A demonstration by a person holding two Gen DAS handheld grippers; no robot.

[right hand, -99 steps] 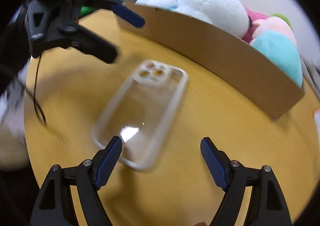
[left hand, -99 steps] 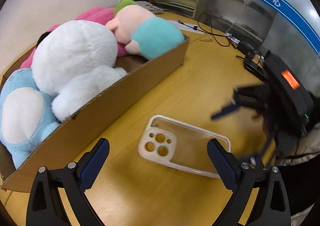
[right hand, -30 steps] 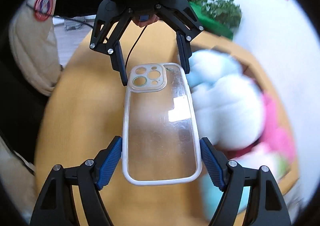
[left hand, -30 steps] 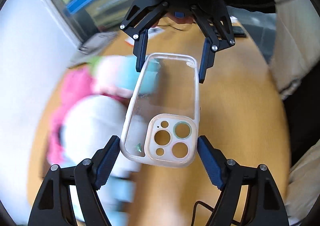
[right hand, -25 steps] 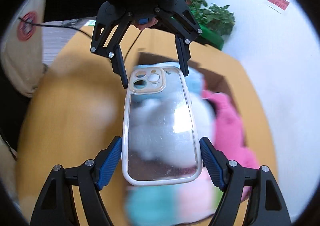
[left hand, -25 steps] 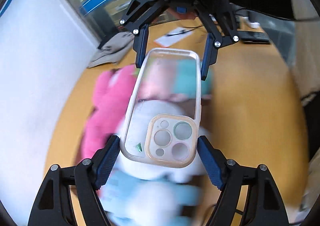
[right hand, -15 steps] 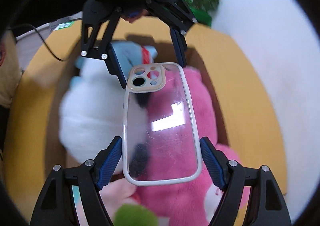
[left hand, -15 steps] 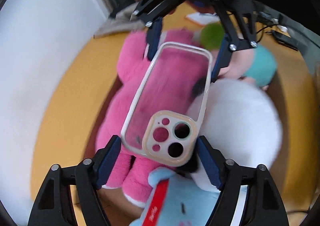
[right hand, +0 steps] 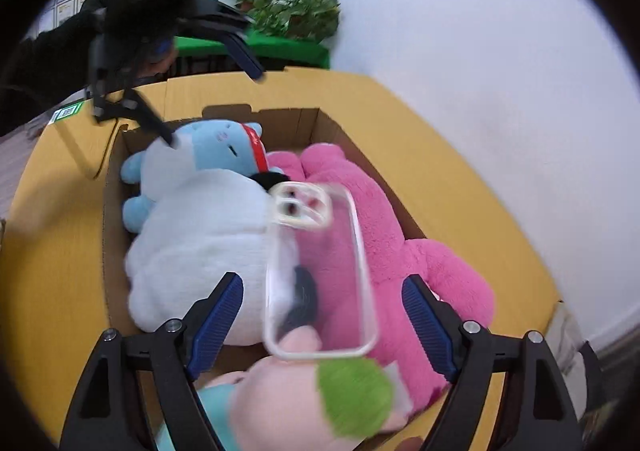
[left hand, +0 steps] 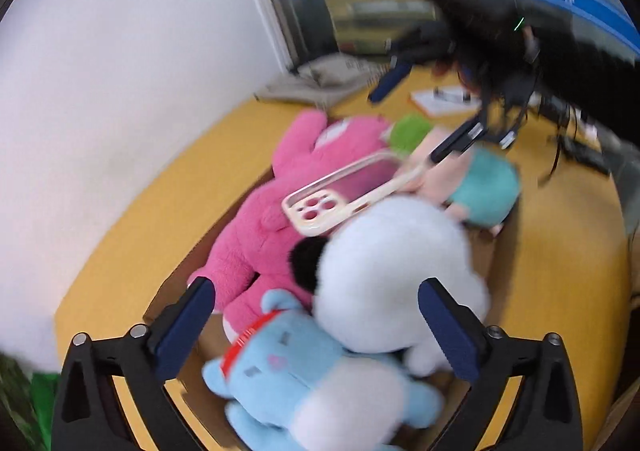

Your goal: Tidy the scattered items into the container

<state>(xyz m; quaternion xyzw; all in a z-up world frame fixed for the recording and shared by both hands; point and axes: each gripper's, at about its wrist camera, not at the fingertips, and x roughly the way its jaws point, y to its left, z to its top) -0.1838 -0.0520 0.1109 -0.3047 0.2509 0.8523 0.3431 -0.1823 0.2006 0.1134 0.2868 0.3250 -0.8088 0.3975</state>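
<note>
A clear phone case (left hand: 344,191) with a cream camera frame lies loose on the plush toys in the cardboard box (right hand: 304,119); it also shows in the right wrist view (right hand: 320,275), blurred. It rests across the pink plush (left hand: 276,219) and the white plush (left hand: 392,271). My left gripper (left hand: 316,315) is open and empty above the box's near end. My right gripper (right hand: 324,311) is open and empty above the other end, the case between and below its fingers. Each gripper shows in the other's view, jaws apart.
The box also holds a blue plush (left hand: 304,383) and a pink-and-teal plush with a green tuft (right hand: 304,391). The box stands on a yellow table (left hand: 152,219) against a white wall. Potted plants (right hand: 296,15) stand behind; papers and cables (left hand: 444,99) lie at the far side.
Both grippers have opened and drawn back from the phone case. The case has dropped onto the plush toys in the box.
</note>
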